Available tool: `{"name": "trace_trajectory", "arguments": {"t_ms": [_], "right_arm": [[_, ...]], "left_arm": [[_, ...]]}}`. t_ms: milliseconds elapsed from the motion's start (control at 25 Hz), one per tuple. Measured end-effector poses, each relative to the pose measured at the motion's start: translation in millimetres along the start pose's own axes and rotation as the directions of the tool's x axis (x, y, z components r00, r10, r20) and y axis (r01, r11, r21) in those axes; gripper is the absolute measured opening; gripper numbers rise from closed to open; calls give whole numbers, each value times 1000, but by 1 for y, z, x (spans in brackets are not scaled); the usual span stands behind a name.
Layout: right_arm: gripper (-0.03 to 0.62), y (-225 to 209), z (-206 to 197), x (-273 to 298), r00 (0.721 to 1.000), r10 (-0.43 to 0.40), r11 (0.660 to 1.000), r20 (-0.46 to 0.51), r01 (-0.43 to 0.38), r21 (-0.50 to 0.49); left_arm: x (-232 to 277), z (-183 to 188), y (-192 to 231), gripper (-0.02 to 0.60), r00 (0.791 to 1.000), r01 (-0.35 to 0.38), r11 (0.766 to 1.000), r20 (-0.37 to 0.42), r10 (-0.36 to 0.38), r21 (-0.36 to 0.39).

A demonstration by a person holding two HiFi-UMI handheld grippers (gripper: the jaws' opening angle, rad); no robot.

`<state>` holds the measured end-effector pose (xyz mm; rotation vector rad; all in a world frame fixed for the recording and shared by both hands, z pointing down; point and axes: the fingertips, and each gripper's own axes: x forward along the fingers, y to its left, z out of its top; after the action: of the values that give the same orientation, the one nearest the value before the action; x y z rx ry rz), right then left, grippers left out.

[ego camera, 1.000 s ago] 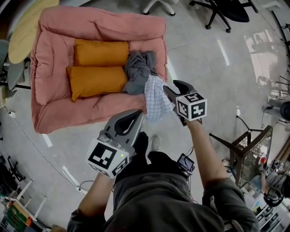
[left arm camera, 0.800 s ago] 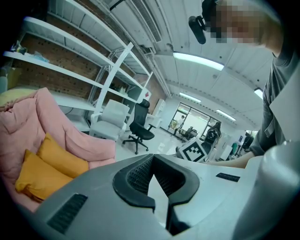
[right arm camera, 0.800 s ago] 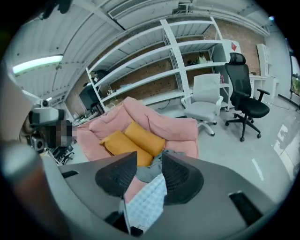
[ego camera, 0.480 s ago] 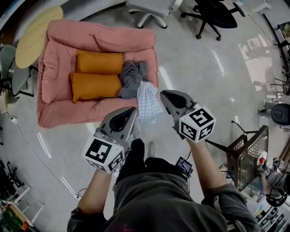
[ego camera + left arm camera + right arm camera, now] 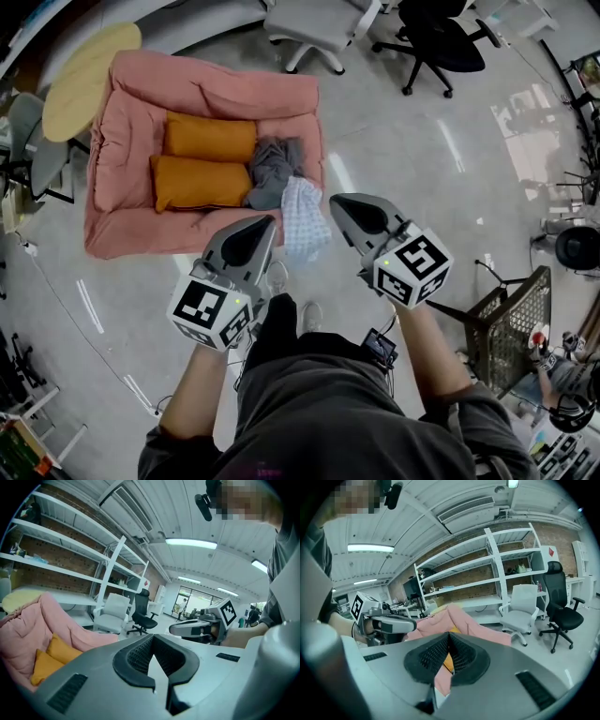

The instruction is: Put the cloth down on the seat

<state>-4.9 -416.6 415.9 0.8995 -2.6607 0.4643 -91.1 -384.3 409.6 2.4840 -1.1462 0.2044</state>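
A pink padded seat (image 5: 122, 234) lies on the floor and holds two orange cushions (image 5: 211, 138). A grey cloth (image 5: 272, 169) is bunched at the seat's right end. A white checked cloth (image 5: 302, 220) drapes over the seat's front right corner, free of both grippers. My left gripper (image 5: 265, 222) hovers just left of the checked cloth, shut and empty. To the cloth's right, my right gripper (image 5: 336, 202) is also shut with nothing in it. In the right gripper view the shut jaws (image 5: 449, 634) point at the pink seat (image 5: 454, 616).
A round yellow table (image 5: 89, 66) stands behind the seat on the left. A white office chair (image 5: 309, 23) and a black one (image 5: 441, 37) stand behind it on the right. A wire basket (image 5: 516, 319) stands at my right. White shelves (image 5: 487, 573) line the brick wall.
My right gripper, which was against the checked cloth, has drawn back from it and shut empty. The left gripper has pulled back too, and the cloth stays draped on the seat's corner.
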Motion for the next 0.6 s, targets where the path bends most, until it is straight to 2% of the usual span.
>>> {"name": "trace_trajectory", "arguments": {"t_ms": [600], "right_arm": [[15, 6, 6, -7, 1000, -8, 1000, 24, 7, 9]], "left_arm": [[-1, 9, -5, 11, 1000, 5, 1000, 6, -5, 8]]}}
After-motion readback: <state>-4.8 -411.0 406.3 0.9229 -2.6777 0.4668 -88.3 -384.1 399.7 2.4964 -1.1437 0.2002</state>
